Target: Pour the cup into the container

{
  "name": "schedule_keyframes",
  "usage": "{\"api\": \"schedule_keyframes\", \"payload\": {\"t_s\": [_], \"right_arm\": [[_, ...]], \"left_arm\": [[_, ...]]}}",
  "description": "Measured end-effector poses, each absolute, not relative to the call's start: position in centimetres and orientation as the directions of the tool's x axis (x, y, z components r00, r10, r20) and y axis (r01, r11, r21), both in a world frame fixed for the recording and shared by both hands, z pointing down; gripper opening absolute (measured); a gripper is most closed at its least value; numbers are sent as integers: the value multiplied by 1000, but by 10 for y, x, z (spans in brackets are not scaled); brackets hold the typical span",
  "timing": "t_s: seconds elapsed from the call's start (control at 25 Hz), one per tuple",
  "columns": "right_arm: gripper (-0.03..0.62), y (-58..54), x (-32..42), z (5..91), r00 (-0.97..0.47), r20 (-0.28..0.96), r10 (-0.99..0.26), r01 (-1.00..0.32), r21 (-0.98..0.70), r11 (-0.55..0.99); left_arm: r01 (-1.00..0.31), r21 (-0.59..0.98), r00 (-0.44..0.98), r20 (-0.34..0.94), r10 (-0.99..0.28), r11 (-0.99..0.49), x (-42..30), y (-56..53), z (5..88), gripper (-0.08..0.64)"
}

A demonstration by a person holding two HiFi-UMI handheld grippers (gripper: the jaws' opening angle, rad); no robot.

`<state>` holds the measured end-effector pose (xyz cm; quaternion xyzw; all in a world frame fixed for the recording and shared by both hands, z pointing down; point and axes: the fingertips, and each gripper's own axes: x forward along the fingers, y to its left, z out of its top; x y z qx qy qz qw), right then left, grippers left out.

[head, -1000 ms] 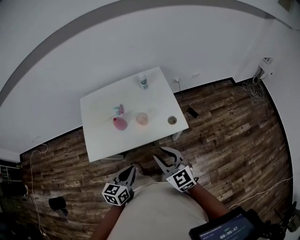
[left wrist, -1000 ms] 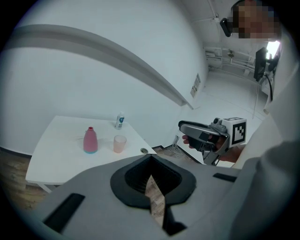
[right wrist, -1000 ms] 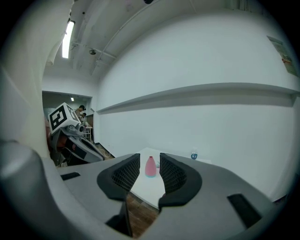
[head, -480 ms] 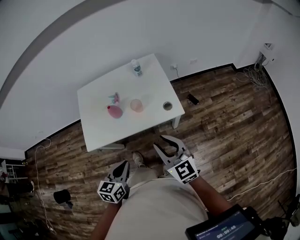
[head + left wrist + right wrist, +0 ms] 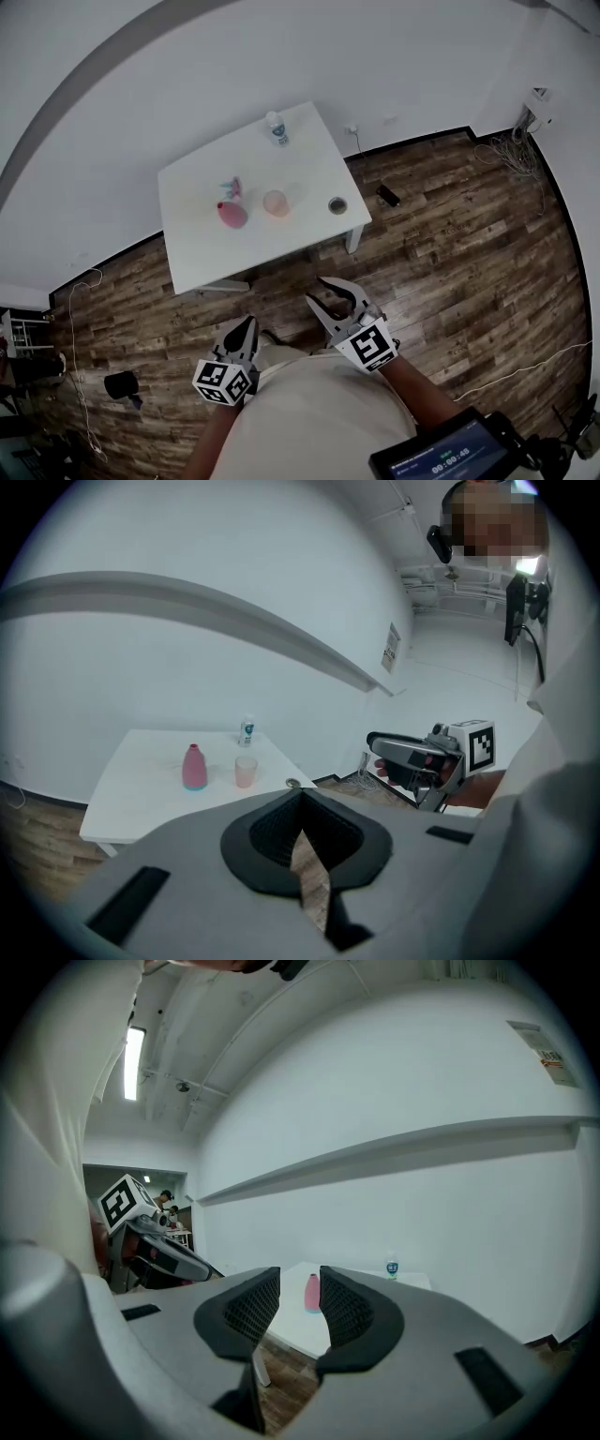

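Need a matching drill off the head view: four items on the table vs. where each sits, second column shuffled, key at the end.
Items
1. pink bottle
2. cup
3. white bottle
4. round container

Places on the table, as the head view shows them
A. alone at the far edge, by the wall
B. left end of the row of three
C. right end of the row, near the table's right edge
D. middle of the row

Pairs: 1-B, 2-D, 3-A, 4-C

left gripper (image 5: pixel 244 326) jaws together, right gripper (image 5: pixel 319 291) jaws slightly apart.
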<state>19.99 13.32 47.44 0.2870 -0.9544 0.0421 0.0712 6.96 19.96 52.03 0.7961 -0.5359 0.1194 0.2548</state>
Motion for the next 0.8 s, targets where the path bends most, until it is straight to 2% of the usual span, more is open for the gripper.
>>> {"api": "schedule_keyframes", "payload": {"t_s": [0.32,0.56,0.8], "right_arm": [[124,143,164,486,-862,173,-477,-491,-48,870],[173,155,113,484,-880,200,-430,-443,-23,896],[175,162,56,471,-885,208,-417,-420,33,907]], "left_arm": [[-917,332,357,428,-830,-223,29,220,525,9],[-903,396,324,378,-867,-165,-14,235,525,9],[-890,439,295,351,-889,-121,-70,246,521,9]]}}
